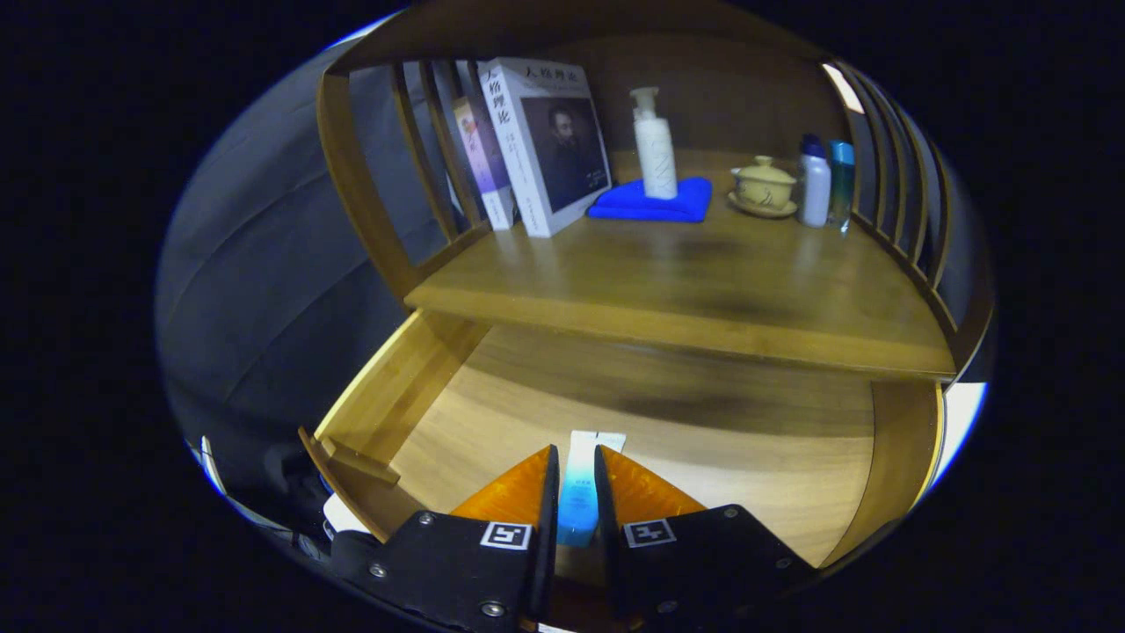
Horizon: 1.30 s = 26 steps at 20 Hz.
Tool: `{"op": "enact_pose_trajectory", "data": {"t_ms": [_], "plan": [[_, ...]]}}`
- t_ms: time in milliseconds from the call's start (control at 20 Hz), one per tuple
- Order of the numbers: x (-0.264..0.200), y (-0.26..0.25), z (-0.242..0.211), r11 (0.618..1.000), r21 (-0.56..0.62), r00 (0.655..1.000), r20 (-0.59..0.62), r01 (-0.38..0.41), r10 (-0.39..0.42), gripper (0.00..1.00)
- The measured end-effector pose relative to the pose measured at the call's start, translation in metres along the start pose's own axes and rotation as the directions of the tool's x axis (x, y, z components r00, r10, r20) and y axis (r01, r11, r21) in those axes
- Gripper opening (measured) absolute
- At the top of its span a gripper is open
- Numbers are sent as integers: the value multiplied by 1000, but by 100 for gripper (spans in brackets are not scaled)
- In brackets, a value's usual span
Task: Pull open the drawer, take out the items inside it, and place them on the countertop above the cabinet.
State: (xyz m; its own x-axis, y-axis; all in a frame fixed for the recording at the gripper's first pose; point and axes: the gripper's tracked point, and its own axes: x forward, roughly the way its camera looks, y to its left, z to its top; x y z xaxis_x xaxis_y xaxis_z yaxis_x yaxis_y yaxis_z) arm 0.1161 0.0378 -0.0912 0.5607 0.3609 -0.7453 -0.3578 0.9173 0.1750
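Gripper view: tongs (576, 470) clamping tube (582, 492) over drawer (668, 440)

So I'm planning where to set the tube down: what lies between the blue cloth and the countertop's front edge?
Bare wood. In the gripper view the countertop is empty from the blue cloth forward. The claw is shut on the tube over the open drawer.

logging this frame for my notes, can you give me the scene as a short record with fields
drawer: open drawer, pulled out below the countertop
held item: small tube, white at the far end and blue nearer, between the jaws
gripper: gripper over the drawer, jaws closed on the tube
countertop: wooden countertop above the drawer
on countertop, back: books, white pump bottle on a blue cloth, lidded cup on a saucer, two bottles
task stage: tube gripped, not yet on the countertop
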Motion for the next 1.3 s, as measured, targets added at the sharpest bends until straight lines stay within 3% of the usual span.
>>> {"op": "enact_pose_trajectory", "data": {"t_ms": [250, 350, 700, 900, 950, 1100, 1300], "plan": [[23, -2, -27, 998, -34, 984, -168, 46, -51, 87], [34, -4, -39, 998, -39, 970, -236, 55, -63, 92], [53, 5, -72, 1000, -5, 917, -397, 30, -30, 89], [55, -3, -78, 998, -50, 924, -377, 48, -64, 65], [56, -2, -80, 997, -72, 924, -378, 31, -56, 49], [49, -8, -64, 985, -165, 952, -288, 57, -104, 35], [36, -1, -48, 987, -154, 980, -188, 37, -66, 35]]}}
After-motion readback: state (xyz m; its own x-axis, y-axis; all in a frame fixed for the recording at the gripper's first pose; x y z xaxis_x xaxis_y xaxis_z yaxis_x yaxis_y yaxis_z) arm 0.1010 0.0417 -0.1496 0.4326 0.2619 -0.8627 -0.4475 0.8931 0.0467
